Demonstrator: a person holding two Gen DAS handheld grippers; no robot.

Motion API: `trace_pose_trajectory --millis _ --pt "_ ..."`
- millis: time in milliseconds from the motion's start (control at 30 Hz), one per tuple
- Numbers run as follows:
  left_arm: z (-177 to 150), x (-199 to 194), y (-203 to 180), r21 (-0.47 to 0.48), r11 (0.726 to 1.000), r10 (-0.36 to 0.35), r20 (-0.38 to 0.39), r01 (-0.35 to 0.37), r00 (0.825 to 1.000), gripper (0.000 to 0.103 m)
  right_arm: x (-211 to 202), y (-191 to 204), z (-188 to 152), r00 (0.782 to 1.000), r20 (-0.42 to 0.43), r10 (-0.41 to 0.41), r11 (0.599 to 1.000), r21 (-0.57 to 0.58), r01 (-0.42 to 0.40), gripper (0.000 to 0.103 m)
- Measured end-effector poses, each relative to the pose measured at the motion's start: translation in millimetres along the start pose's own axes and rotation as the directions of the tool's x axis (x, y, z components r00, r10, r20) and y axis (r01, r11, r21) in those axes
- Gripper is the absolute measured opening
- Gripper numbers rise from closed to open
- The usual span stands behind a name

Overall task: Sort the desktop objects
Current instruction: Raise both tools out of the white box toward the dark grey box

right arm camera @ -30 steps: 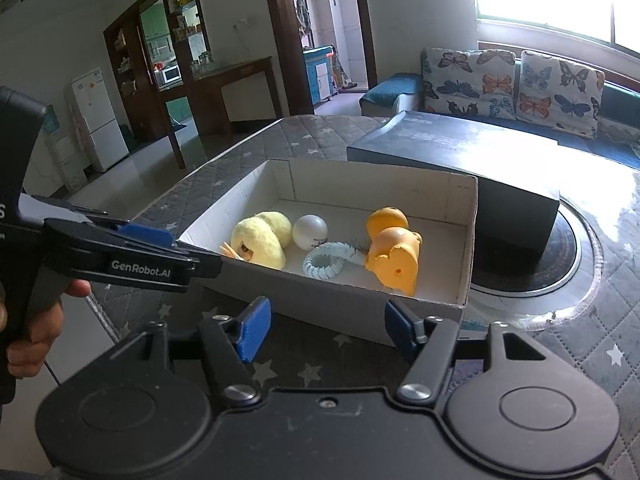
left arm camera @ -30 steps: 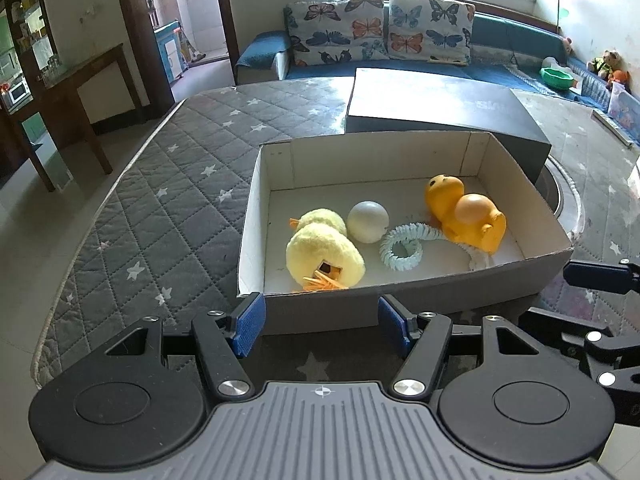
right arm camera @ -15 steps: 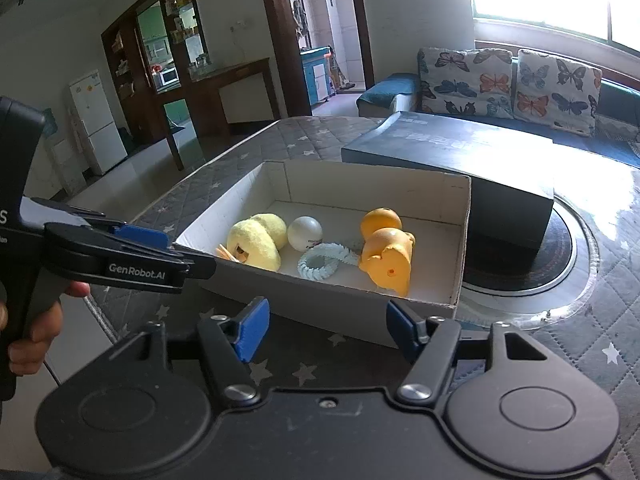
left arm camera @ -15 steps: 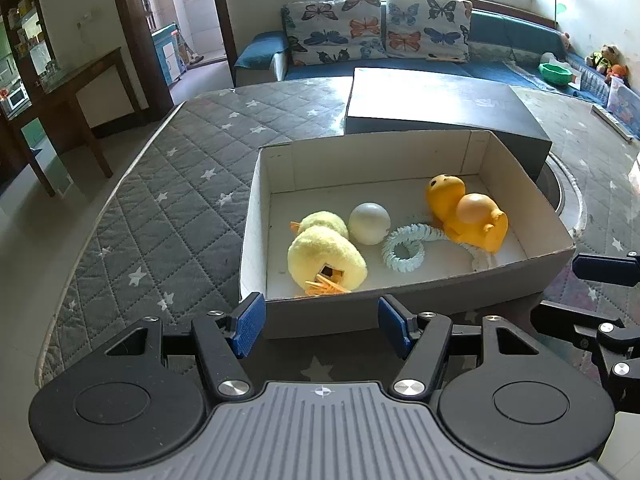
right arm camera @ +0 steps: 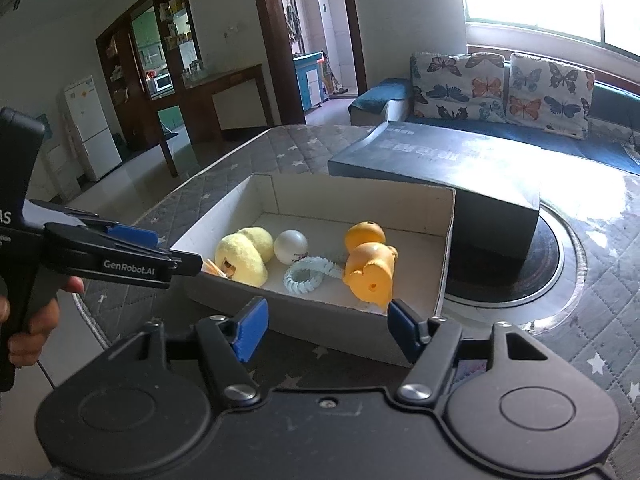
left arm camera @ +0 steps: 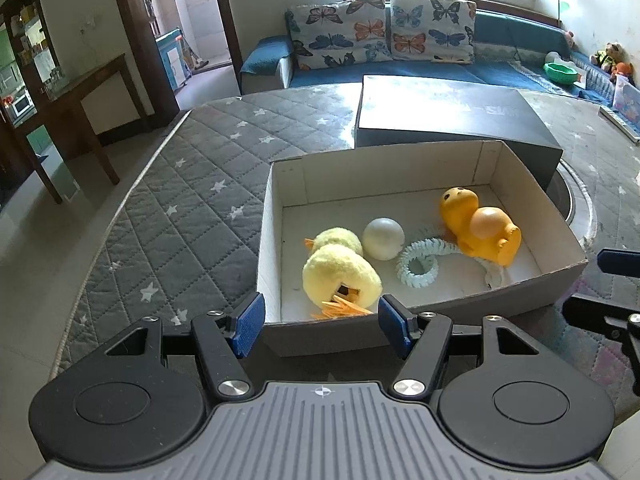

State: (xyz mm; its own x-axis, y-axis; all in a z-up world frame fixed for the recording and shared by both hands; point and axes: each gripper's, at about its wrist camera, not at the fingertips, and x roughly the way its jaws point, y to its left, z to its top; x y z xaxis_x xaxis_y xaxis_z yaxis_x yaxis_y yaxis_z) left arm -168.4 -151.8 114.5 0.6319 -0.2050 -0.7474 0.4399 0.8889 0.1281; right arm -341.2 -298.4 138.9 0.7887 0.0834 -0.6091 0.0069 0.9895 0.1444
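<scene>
Left wrist view
Left gripper (left arm camera: 320,322): blue-padded fingers spread wide and empty, at 6 o'clock, just short of the box's near wall.
Cardboard box (left arm camera: 416,330): open and white inside, at the centre, resting on a grey quilted cover with white stars (left arm camera: 180,216).
Plush duck (left arm camera: 340,274): pale yellow, on its side in the box's near left part, orange feet touching the near wall.
White ball (left arm camera: 383,239): just beside the plush duck, toward 1 o'clock of it.
Ribbed ring toy (left arm camera: 418,262): pale blue, curled, between the ball and the rubber duck.
Rubber duck (left arm camera: 478,226): orange-yellow, lying in the right part of the box.
Dark flat box (left arm camera: 452,116): behind the cardboard box at 12 o'clock, touching or nearly touching its far wall.
Right gripper (left arm camera: 616,284): only a blue pad and black frame show at 3 o'clock, beside the box's right corner.

Right wrist view
Right gripper (right arm camera: 324,330): fingers held wide apart with nothing between them, at 6 o'clock before the box (right arm camera: 320,320).
Left gripper (right arm camera: 168,258): at 9 o'clock, held by a hand (right arm camera: 28,320), its tip at the box's left corner; its opening cannot be judged from this side.
Toys: plush duck (right arm camera: 240,256), ball (right arm camera: 291,246), ring toy (right arm camera: 306,276) and rubber duck (right arm camera: 370,264) lie in a row inside, left to right.
Dark flat box (right arm camera: 444,168): behind, toward 1 o'clock.
</scene>
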Motion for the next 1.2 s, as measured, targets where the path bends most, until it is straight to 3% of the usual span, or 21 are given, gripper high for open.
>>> trace_pose_trajectory --millis 1200 --pt "48 37 0 0.017 1.000 -0.024 -0.011 0.024 1.000 0.067 25 -27 32 0.999 0.014 -0.031 0.999 0.045 0.030 0.067"
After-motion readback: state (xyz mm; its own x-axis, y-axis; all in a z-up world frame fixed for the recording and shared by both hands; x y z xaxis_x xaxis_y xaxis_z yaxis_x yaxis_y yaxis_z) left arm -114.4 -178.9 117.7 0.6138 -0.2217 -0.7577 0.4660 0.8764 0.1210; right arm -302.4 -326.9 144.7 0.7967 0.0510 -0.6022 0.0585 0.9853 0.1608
